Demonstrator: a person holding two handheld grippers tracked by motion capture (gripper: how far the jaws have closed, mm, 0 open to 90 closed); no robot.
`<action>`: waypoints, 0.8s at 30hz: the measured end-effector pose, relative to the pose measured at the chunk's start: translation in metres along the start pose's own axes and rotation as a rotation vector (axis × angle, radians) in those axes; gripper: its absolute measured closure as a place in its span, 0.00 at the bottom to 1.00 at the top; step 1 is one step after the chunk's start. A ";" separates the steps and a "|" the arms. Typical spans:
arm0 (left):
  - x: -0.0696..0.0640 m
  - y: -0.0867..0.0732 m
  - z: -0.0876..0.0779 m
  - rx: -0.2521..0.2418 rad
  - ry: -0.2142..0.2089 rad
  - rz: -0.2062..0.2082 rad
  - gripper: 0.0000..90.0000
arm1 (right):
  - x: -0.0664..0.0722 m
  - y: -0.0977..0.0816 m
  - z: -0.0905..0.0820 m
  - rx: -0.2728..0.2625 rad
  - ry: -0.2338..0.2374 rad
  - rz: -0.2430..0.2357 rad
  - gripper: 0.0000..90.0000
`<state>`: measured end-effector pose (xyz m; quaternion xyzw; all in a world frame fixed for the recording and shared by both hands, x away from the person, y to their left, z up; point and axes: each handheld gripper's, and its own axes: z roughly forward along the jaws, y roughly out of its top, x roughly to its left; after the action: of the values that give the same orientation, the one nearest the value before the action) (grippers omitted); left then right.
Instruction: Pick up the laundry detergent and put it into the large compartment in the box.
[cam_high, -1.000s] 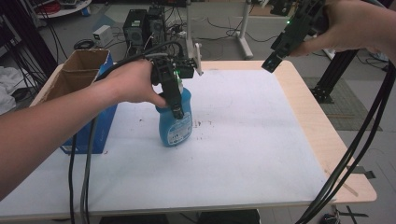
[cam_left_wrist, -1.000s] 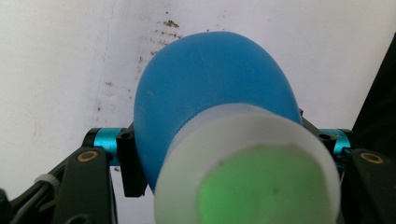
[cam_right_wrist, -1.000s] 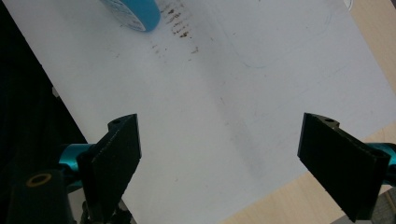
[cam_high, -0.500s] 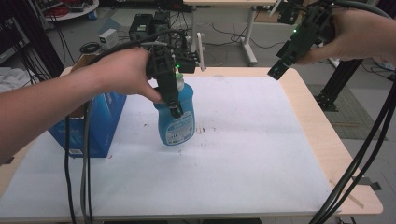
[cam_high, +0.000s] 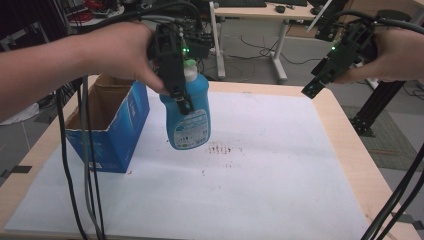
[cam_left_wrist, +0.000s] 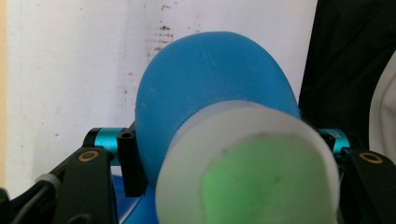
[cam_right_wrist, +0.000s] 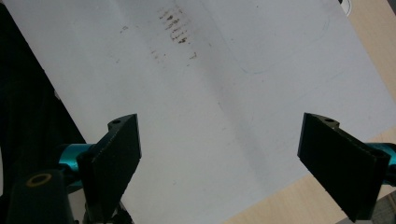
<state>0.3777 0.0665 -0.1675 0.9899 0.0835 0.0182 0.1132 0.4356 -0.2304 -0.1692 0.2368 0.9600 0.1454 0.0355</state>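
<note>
Bottle (cam_high: 189, 117) clamped in left gripper (cam_high: 176, 82), airborne

No legible text anywhere.

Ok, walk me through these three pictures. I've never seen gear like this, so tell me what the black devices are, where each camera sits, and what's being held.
No robot here: a person holds a hand-operated two-jaw gripper in each hand.

The high view looks down on the table from the person's side. The left gripper is shut on a blue bottle with a pale cap, holding it up off the white sheet that covers the table. The bottle hangs beside an open blue cardboard box. The right gripper is raised over the far right corner.

The left gripper view comes from a camera riding on that gripper, so the bottle and its cap loom very close between the jaws.

The right gripper view is the same kind of camera on the other hand. Its jaws stand wide apart with nothing between them, above the sheet and some brownish smudges.
</note>
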 end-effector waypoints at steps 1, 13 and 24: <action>0.000 -0.005 -0.007 -0.007 0.002 -0.006 0.39 | 0.000 0.001 -0.001 -0.001 0.000 -0.001 0.14; 0.007 -0.043 -0.048 -0.035 0.018 -0.050 0.39 | -0.009 0.004 -0.001 -0.016 0.008 0.017 0.14; 0.017 -0.076 -0.071 -0.047 0.062 -0.118 0.39 | -0.012 0.008 0.000 -0.015 0.010 0.026 0.14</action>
<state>0.3781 0.1580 -0.1154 0.9792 0.1447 0.0443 0.1348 0.4503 -0.2291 -0.1671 0.2485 0.9557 0.1544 0.0308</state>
